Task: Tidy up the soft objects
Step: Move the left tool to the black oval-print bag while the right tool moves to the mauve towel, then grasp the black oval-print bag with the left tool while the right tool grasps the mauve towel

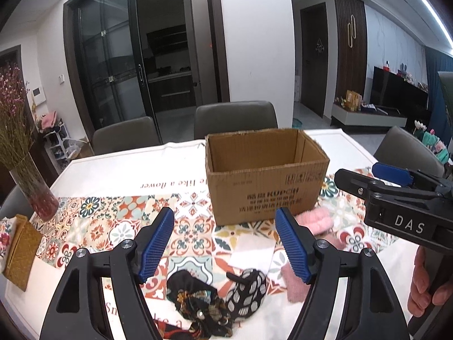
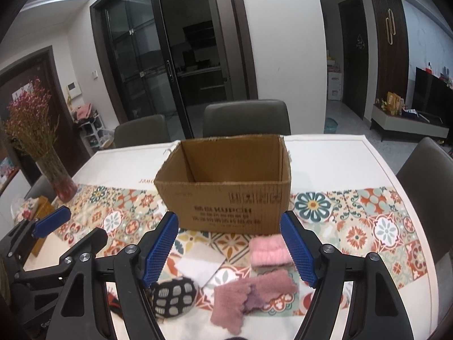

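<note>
A: What stands at the table's left edge?
B: A glass vase [image 2: 61, 180] of dried pink flowers [image 2: 29, 119], with a mustard-yellow pouch [image 1: 21, 252] lying near it on the patterned tablecloth [image 2: 376, 221].

A: And around the table?
B: Grey chairs: one [image 2: 246, 120] at the far side, another [image 2: 140, 133] just left of it, a third [image 2: 427, 187] at the right.

A: Behind them?
B: A dark sliding glass door [image 2: 141, 65] opens on a kitchen. A white pillar [image 2: 283, 42] stands to its right, then a dark door [image 2: 354, 53] and a slatted panel with a gold handle [image 2: 390, 27].

A: Farther right?
B: A television [image 1: 396, 90] on a low cabinet [image 1: 365, 116].
</note>
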### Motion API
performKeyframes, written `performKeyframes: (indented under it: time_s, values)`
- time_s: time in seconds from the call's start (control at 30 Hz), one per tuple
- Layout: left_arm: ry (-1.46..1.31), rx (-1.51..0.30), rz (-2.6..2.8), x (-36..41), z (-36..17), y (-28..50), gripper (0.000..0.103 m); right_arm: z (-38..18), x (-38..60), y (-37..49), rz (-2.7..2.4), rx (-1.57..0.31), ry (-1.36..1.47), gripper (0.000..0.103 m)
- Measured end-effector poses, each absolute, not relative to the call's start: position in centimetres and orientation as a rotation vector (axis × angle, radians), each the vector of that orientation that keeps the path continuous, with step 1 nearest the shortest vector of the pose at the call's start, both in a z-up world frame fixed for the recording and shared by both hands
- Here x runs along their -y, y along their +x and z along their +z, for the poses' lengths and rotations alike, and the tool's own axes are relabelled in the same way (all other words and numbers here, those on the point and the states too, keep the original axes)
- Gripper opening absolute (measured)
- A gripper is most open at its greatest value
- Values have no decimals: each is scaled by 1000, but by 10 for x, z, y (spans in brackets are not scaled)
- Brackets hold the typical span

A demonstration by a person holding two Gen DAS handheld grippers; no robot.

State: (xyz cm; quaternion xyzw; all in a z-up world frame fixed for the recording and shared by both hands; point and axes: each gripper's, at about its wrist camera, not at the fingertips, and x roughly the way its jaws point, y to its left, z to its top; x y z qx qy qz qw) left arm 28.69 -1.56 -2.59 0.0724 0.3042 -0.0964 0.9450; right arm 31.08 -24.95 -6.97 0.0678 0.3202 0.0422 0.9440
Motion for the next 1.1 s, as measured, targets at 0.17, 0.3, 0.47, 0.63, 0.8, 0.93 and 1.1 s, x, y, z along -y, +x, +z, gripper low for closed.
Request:
performKeyframes:
  time_s: [0.17, 0.3, 0.47, 0.63, 0.8, 0.93, 1.1]
  values:
    - [159, -658, -200, 11, -39, 275, 73, -80, 247, 304, 92, -690, 132, 75]
    - [161, -697, -212, 12, -50, 266, 73, -92, 244, 299, 100, -732, 121, 75]
    - [173, -740, -218, 12, -64, 259, 73, -105, 241, 296, 102, -785, 108, 75]
    - [181, -784, -226, 12, -78, 255, 73, -122, 241, 293, 100, -845, 102, 75]
    - [193, -808, -232, 14, -92, 254, 73, -139, 241, 294, 96, -897, 102, 75]
    - [187, -822, -235, 14, -103, 256, 73, -154, 241, 297, 101, -939, 109, 75]
    - [189, -838, -242, 15, -117, 262, 73, -171, 240, 305, 110, -978, 108, 75]
